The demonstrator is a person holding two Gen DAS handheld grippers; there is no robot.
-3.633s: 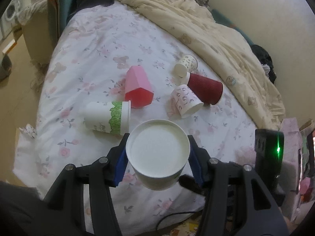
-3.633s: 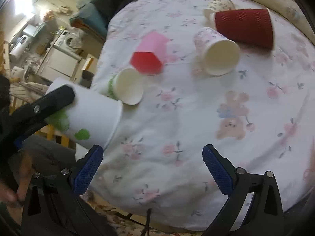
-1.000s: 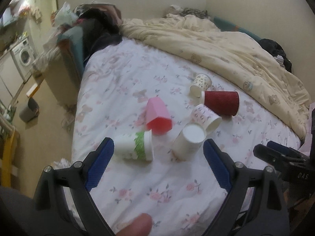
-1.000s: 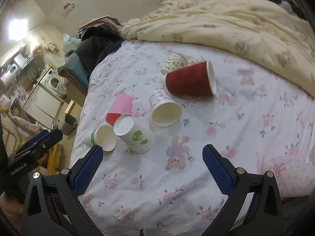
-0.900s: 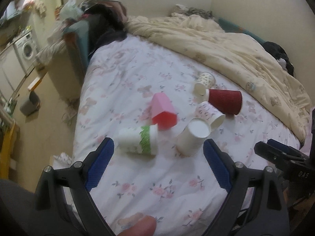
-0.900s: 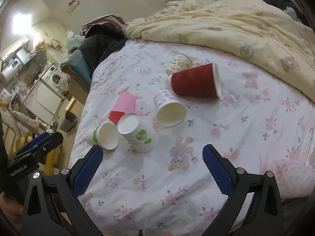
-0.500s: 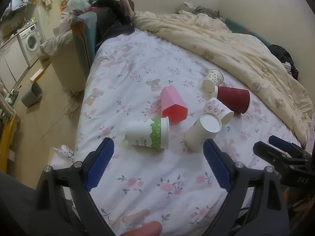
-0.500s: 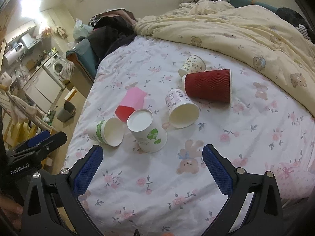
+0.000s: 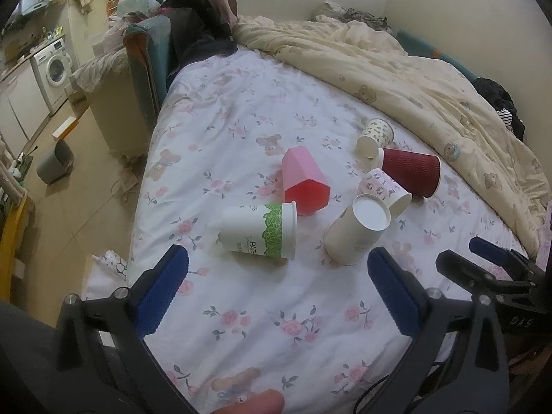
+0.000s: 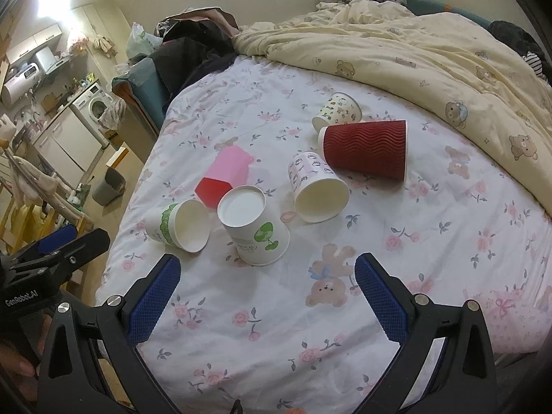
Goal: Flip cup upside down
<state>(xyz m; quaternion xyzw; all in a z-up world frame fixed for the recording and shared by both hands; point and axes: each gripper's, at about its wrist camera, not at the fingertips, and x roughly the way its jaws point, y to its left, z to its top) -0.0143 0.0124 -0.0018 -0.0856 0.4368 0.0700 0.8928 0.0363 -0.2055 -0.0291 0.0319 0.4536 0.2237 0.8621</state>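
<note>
A white paper cup with a green logo (image 10: pixel 253 220) stands upside down on the floral bed sheet (image 10: pixel 276 327); it also shows in the left wrist view (image 9: pixel 357 231). My left gripper (image 9: pixel 276 286) is open and empty, held back from the cups. My right gripper (image 10: pixel 265 293) is open and empty, just in front of the upturned cup. Each gripper shows at the edge of the other's view.
Other cups lie on their sides: a green-banded white cup (image 9: pixel 260 231), a pink cup (image 9: pixel 303 181), a patterned cup (image 9: pixel 386 189), a dark red ribbed cup (image 9: pixel 410 170), a small dotted cup (image 9: pixel 374 136). A cream duvet (image 9: pixel 396 79) covers the far side. The bed edge drops to the floor at left.
The white cup, earlier held in my left gripper, now stands upside down on the sheet. Both grippers have drawn back and stay open.
</note>
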